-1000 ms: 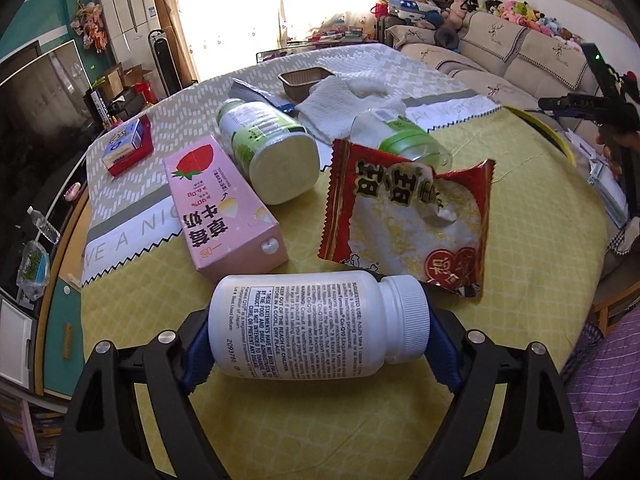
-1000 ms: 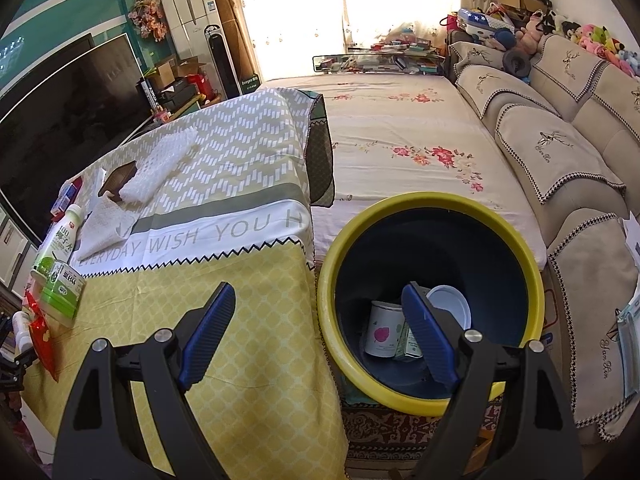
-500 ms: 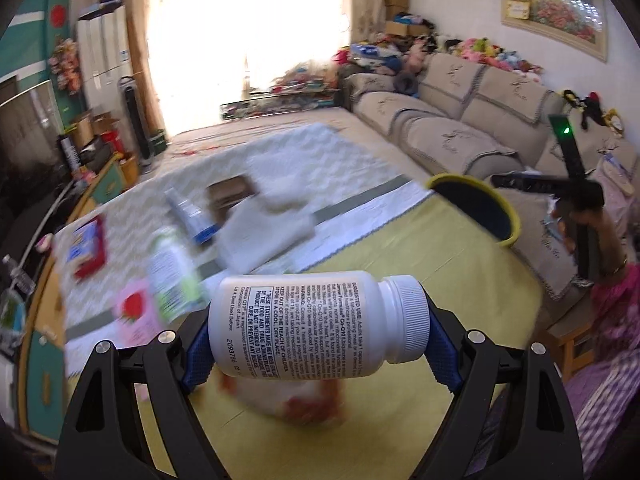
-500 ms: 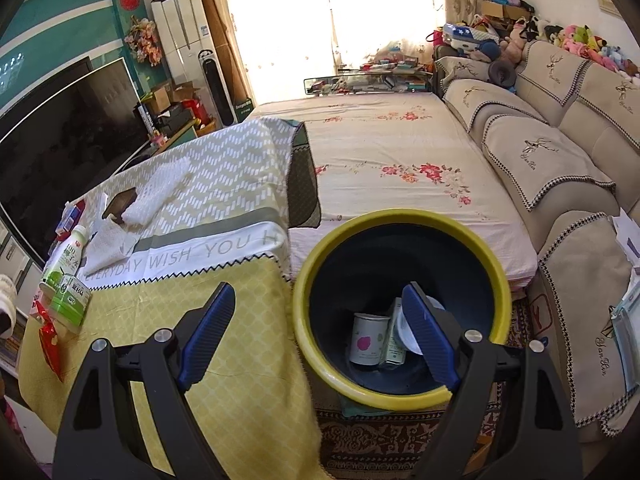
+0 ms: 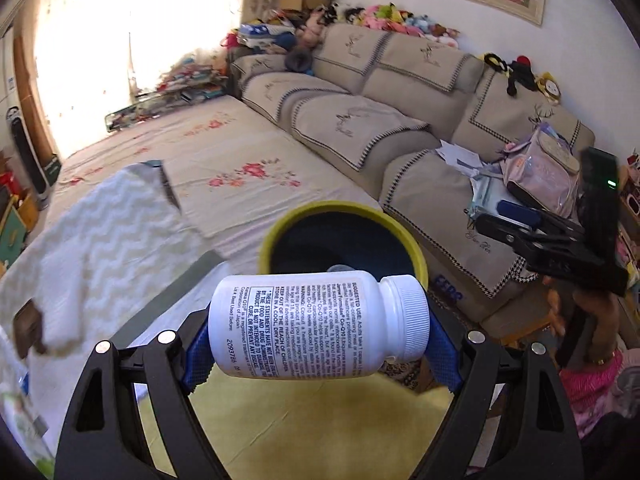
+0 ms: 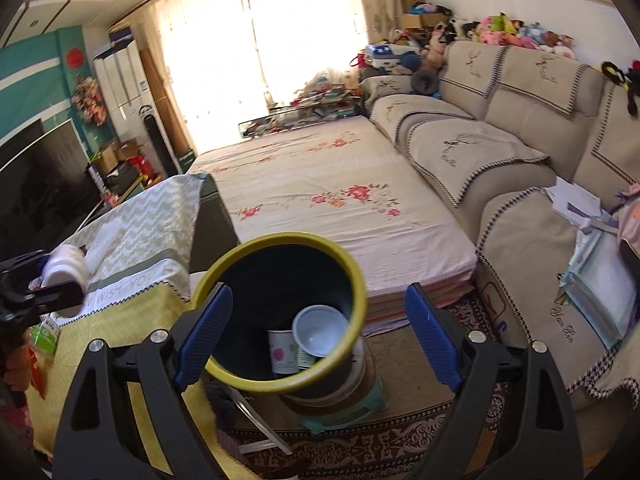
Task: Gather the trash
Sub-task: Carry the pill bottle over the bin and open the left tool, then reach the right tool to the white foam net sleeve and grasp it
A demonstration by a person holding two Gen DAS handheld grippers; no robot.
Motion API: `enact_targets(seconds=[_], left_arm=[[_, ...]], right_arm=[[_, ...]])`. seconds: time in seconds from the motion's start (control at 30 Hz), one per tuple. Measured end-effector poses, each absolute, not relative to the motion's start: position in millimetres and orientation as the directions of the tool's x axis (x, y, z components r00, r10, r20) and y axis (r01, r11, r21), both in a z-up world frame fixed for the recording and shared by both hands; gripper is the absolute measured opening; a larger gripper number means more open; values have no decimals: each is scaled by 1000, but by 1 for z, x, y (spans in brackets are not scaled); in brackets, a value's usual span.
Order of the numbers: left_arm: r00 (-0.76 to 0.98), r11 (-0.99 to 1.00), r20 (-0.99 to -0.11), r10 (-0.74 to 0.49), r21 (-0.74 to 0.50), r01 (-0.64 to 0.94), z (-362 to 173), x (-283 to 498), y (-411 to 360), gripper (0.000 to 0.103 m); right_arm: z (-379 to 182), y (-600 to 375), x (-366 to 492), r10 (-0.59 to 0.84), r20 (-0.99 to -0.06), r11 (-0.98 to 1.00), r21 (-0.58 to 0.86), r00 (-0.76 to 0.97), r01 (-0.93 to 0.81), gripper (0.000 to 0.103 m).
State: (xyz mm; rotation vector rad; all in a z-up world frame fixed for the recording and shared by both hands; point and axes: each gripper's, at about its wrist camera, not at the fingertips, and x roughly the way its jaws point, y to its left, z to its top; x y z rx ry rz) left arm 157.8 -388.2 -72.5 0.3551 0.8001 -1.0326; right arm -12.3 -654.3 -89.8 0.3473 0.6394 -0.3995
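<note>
Now your left gripper (image 5: pixel 318 330) has the white pill bottle (image 5: pixel 316 326) clamped crosswise between its blue pads, one pad on the base and the other on the ribbed cap. The bottle's long axis therefore runs side to side across the fingers, cap toward your right. It hangs in the air over the yellow tablecloth (image 5: pixel 304 428).

The relation that matters is the one between bottle and trash bin (image 5: pixel 344 210). In the left wrist view the bin's yellow rim rises straight ahead, beyond the bottle and lower, past the table edge. The bottle does not look to be over the opening yet, so judge the release by when the dark interior sits under it.

Your right gripper (image 6: pixel 318 340) is empty, and its jaws are opening with nothing between them. It looks down into the bin, where a cup (image 6: pixel 320 330) and other containers already lie. Though nearer the bin, it carries nothing, so the drop falls to your left hand. From the right wrist view, the left gripper and its bottle show at the left edge, over the table and beside the bin.
</note>
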Motion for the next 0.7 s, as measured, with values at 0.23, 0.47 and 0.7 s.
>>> enact_targets(seconds=[0.23,0.47,0.7], left_arm=[[222,458,-790,-571,-82,885,-111,170,-469,84],[194,438,-835,-516,-63,897,-145,186,-510,84],[234,488,-820,-522,-62,871,-140,201,-497,88]], right_arm=[[-100,-685,-48,-285,-622,821,234,730,520,84],[-118,-701,-38,-264,-647,810,254,715,529,85],[-134,-709,-12,-243,-672,807,260,700,530,85]])
